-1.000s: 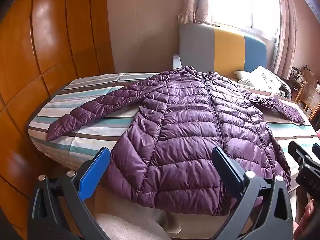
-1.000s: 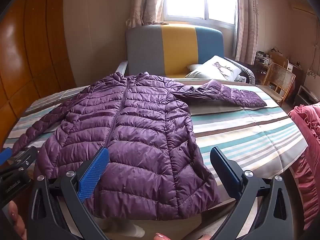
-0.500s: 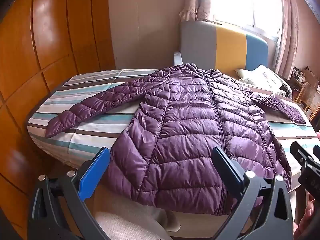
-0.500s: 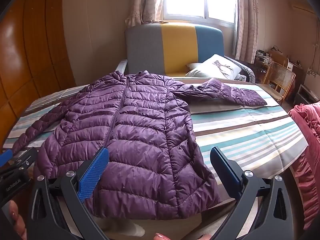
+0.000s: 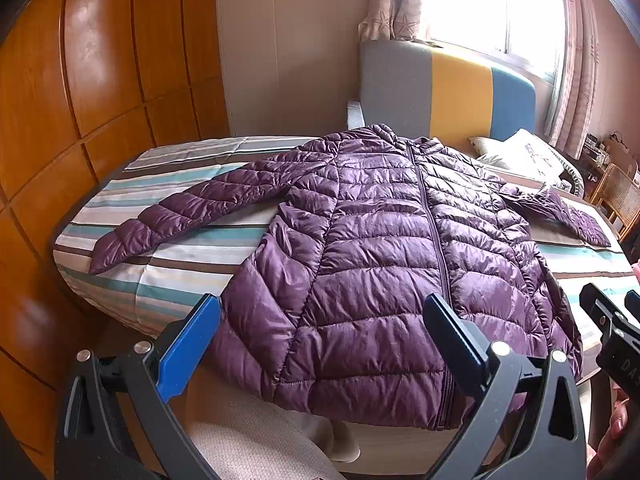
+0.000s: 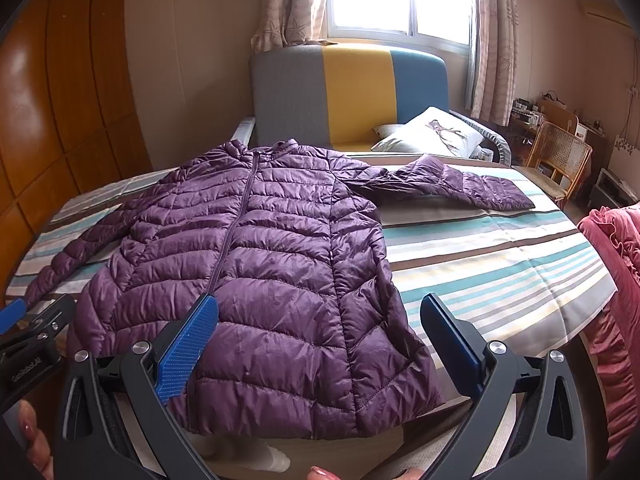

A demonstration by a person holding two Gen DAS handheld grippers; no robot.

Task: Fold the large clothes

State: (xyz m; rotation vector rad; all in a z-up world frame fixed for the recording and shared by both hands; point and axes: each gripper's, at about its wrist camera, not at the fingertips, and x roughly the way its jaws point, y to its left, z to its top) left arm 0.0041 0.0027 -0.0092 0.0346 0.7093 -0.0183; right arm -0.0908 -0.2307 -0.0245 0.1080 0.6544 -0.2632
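Plainly nothing is folded yet: the jacket (image 5: pixel 384 264) lies flat and zipped on the striped bed (image 5: pixel 168 276), collar toward the headboard (image 5: pixel 444 92), hem at the near edge and slightly overhanging it. Its long axis, the zip line, runs straight away from the person, so both grippers face it hem-first.

The left gripper (image 5: pixel 320 334) is spread wide and holds nothing; its fingers frame the left half of the hem. The right gripper (image 6: pixel 318 334) is likewise spread and empty, framing the right half of the hem in its own view. Neither touches the fabric, as far as the fisheye lets me judge.

The left sleeve (image 5: pixel 180 216) stretches out sideways toward the wooden wall (image 5: pixel 80 120), cuff near the bed's left edge. The right sleeve (image 6: pixel 452 184) reaches the other way, toward the pillow (image 6: pixel 432 132) and the cane chair (image 6: pixel 560 156). Each sleeve lies ahead of and outward from its own side's gripper, farther off than the hem.

My reading is that the coming move turns on this symmetry: the left gripper is nearer the left cuff and left hem corner, the right nearer its own. A first fold would probably bring a sleeve across the body, at right angles to the zip. The puffy, slick shell may slide, so a pinch needs a good bite of fabric.
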